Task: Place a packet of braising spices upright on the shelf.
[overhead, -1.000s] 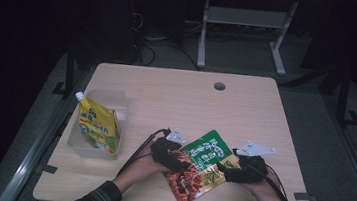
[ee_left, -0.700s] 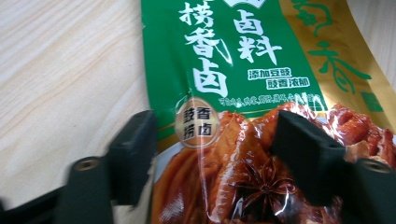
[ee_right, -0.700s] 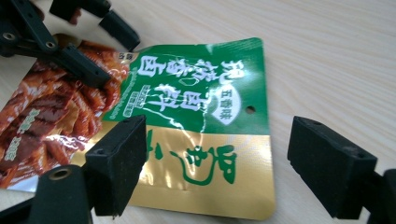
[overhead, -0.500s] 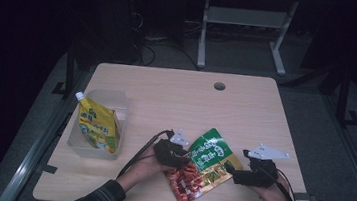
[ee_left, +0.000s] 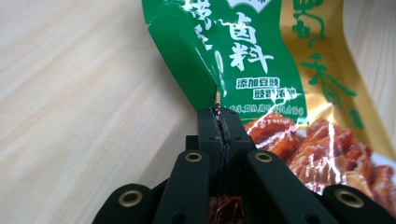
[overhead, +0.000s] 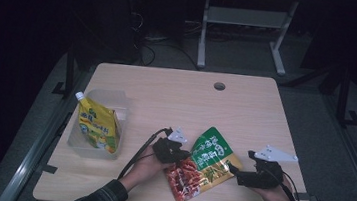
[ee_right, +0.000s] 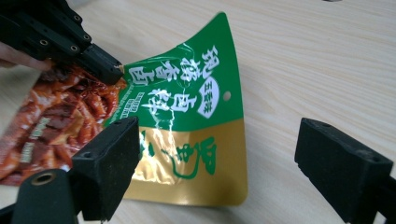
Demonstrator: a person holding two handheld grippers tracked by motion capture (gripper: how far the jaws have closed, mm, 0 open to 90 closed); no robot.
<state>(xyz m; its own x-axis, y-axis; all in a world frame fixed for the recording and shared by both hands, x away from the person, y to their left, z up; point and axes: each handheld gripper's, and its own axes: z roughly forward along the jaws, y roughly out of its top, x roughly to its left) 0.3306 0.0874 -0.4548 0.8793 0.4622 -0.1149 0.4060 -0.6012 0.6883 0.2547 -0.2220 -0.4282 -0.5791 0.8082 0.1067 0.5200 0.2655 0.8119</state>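
- Step in hand, as I judge it: I hold the sauce packet [overhead: 202,166] by one edge with the left gripper [overhead: 179,156], jaws pinched tight on the film; the left gripper view confirms the edge [ee_left: 215,100] creased between them.
- The packet lies near the front edge of the table [overhead: 177,95], partly lifted at my grip; I take the packet as the landmark.
- The right gripper [ee_right: 217,170] stands just right of the packet, jaws wide apart, holding nothing.
- Next move, in my estimate: carry the packet leftward to the clear bin [overhead: 97,124], or bring the right jaws onto the free gold edge [ee_right: 187,186] for a two-point hold.
- Packet material: glossy flexible film, green and gold with a red food print, flat, curling at the corners.
- Left of the packet, well apart: the bin, translucent rigid plastic, holding a yellow spouted pouch [overhead: 96,124] leaning upright.
- Beyond the packet: bare pale wood-grain laminate with a round cable hole [overhead: 219,86].
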